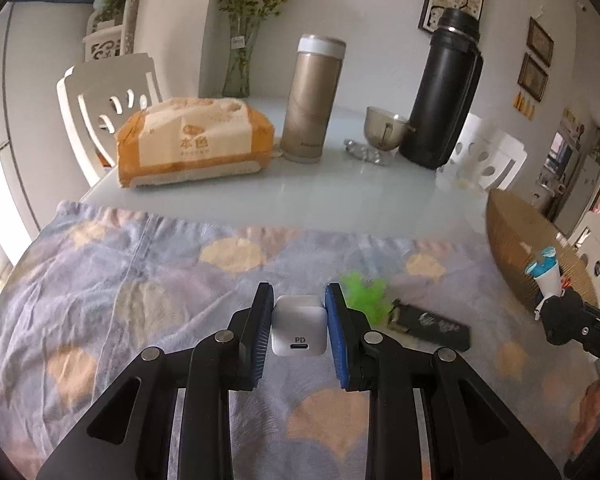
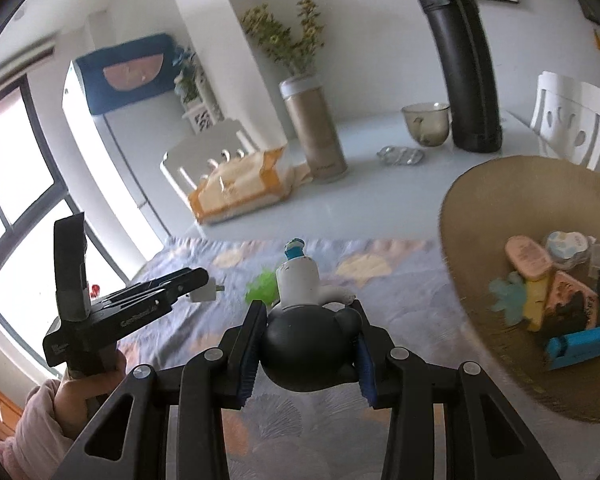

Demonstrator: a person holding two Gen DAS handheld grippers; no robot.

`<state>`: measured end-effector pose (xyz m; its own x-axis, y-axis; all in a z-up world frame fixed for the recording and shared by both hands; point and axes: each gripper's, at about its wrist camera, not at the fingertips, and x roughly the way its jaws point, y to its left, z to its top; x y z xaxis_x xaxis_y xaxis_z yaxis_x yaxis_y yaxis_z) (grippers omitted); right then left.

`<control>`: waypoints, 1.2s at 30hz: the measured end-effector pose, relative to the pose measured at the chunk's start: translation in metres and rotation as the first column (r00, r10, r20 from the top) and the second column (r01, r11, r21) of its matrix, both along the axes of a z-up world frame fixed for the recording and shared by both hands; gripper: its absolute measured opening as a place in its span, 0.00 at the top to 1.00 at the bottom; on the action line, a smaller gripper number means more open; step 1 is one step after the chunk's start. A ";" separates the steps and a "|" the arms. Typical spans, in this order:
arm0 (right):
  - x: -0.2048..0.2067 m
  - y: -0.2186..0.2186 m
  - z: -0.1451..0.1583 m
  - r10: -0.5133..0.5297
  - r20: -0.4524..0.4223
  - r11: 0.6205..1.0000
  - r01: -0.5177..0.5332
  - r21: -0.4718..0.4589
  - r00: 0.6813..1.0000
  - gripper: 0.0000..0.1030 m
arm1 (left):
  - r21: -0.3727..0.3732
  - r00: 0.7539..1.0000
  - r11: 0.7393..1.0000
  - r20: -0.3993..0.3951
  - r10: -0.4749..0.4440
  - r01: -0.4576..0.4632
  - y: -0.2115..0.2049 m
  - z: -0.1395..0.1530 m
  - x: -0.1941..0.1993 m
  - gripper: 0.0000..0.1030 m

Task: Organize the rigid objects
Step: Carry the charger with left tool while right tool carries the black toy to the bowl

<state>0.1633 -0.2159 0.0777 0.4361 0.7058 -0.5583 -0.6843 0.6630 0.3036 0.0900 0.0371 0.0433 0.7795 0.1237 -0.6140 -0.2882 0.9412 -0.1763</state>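
Glossy white plastic charger, rumpled cloth (matt), woven basket.

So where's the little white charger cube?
The white charger is pinched in the left tool, low in the left wrist view, above the patterned cloth, left of the green toy.

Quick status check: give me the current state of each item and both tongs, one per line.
Left tongs: shut on the white USB charger.
Right tongs: shut on the black-and-white figurine.
Woven basket: holds several small items.
Green toy: lying loose on the cloth.
Black flat item: lying on the cloth.
Black flask: upright, capped.
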 end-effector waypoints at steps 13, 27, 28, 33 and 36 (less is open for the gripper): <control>0.017 -0.050 0.022 -0.111 0.012 0.990 0.110 0.085 0.994 0.62 | 0.047 0.993 0.994 0.066 -0.099 0.096 -0.042 0.047 0.032 0.77; 0.044 -0.114 0.029 -0.276 -0.029 0.949 0.277 0.151 0.961 0.62 | 0.079 0.956 0.961 0.110 -0.273 0.266 -0.140 0.079 0.101 0.77; 0.046 -0.118 0.029 -0.286 -0.035 0.945 0.288 0.157 0.957 0.62 | 0.079 0.950 0.956 0.112 -0.292 0.284 -0.149 0.080 0.106 0.77; 0.052 -0.135 0.029 -0.345 -0.038 0.925 0.346 0.156 0.938 0.62 | 0.075 0.929 0.936 0.116 -0.351 0.344 -0.182 0.081 0.125 0.77; 0.056 -0.145 0.027 -0.365 -0.047 0.916 0.368 0.157 0.930 0.62 | 0.065 0.919 0.927 0.122 -0.376 0.370 -0.197 0.080 0.135 0.77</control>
<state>0.2191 -0.3607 0.1051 0.6730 0.5791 -0.4602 -0.3966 0.8077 0.4363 0.2253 -0.1596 0.1235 0.8465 -0.1692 -0.5048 0.1080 0.9830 -0.1483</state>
